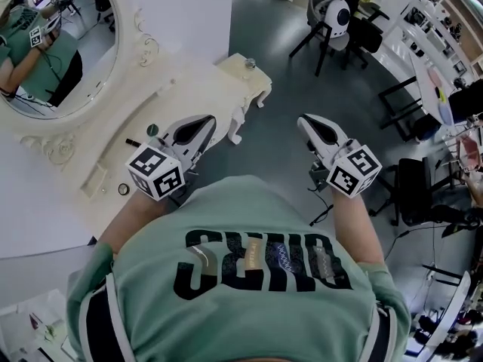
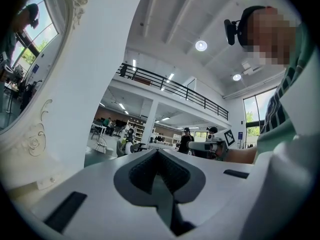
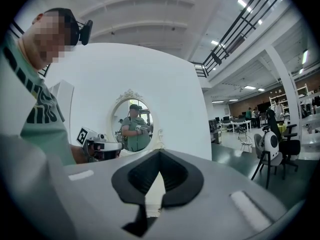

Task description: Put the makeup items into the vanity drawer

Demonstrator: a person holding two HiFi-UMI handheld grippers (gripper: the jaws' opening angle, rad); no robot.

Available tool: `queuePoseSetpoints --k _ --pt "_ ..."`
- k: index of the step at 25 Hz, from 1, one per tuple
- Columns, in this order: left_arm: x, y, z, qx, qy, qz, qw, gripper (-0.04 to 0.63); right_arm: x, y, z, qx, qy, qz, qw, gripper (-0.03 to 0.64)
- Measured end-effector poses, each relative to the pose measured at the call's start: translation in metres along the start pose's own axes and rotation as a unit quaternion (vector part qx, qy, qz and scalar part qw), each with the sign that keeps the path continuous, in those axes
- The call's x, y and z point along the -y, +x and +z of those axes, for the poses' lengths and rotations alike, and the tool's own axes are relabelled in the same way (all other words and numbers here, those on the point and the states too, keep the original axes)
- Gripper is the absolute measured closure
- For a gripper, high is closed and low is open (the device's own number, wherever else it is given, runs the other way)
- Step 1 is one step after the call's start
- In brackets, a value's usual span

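Both grippers are held up at chest height over a glossy dark grey floor [image 1: 279, 127], well apart from each other, each carrying a marker cube. Left gripper [image 1: 207, 119]: white shell, dark ribbed pads pressed together at the tips, nothing between them; its own view [image 2: 158, 151] shows the same. Right gripper [image 1: 303, 119]: jaws also together at the tips and empty, with only a sliver of light lower down between the pads in its own view [image 3: 160, 152].

The cream vanity table [image 1: 181, 89] sits ahead and to the left, with carved scrollwork, a curved leg and a matte painted look. An oval mirror [image 1: 60, 44] in an ornate raised frame stands on it.

The makeup items lie on the vanity top, near the left gripper but not touching it. They are a slim dark stick [image 1: 133, 142], a small round dark-capped piece [image 1: 153, 130] and a small ring-shaped round piece [image 1: 123, 189]. All are too small to name further. I cannot tell where the drawer is, or whether it is open.

The person wears a green T-shirt [image 1: 249, 217] with dark block lettering.
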State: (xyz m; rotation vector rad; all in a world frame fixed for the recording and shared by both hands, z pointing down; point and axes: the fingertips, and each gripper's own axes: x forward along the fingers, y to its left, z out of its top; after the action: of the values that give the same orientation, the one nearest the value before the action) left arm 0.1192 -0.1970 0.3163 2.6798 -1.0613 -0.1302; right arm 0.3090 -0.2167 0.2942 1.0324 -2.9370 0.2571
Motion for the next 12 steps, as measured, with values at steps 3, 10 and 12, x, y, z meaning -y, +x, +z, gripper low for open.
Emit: queuePoseSetpoints --k 3,10,12 --pt "0.0006 -0.0013 -0.0022 0.001 -0.002 0.002 1.0 0.592 -0.0019 -0.0001 -0.0016 -0.002 -0.001 0.003 1.0 0.611" --pt "0.0011 0.0 -0.0042 0.003 -0.005 0.002 1.0 0.592 -0.0023 -0.0006 -0.0021 -0.005 -0.005 0.005 1.0 0.611" --pt "0.0035 0.0012 -0.0058 0.003 -0.005 0.002 1.0 0.592 -0.0013 -0.0032 -0.0032 -0.006 -0.006 0.005 1.0 0.611"
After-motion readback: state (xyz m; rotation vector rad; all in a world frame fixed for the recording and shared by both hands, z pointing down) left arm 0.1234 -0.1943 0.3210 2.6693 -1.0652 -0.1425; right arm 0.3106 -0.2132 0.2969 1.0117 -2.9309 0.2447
